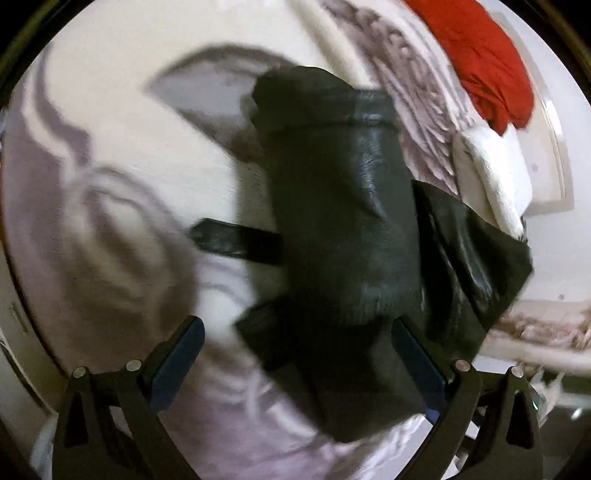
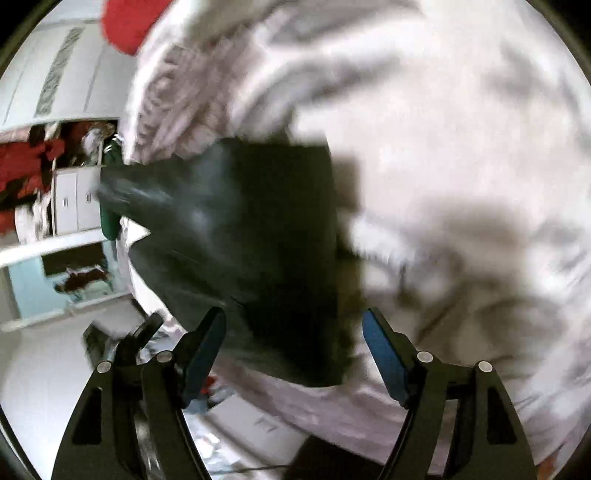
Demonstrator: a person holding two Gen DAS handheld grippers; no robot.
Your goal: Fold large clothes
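Observation:
A black, shiny, leather-like garment [image 1: 343, 206] lies bunched in folds on a white and grey patterned bed cover [image 1: 110, 129]. A black strap sticks out of its left side. My left gripper [image 1: 297, 332] hangs over the garment's near end, open wide; the cloth lies between and under the blue pads [image 1: 184, 354], which do not press on it. In the blurred right wrist view the same garment [image 2: 251, 229] lies just beyond my right gripper [image 2: 295, 325]. That gripper is open, with nothing pinched between its fingers [image 2: 380, 343].
A red cloth [image 1: 480, 55] and a folded white towel [image 1: 491, 173] lie at the far right of the bed. The bed's edge runs along the right. In the right wrist view white cupboards [image 2: 74, 203] and floor show at the left, the red cloth [image 2: 125, 22] at the top.

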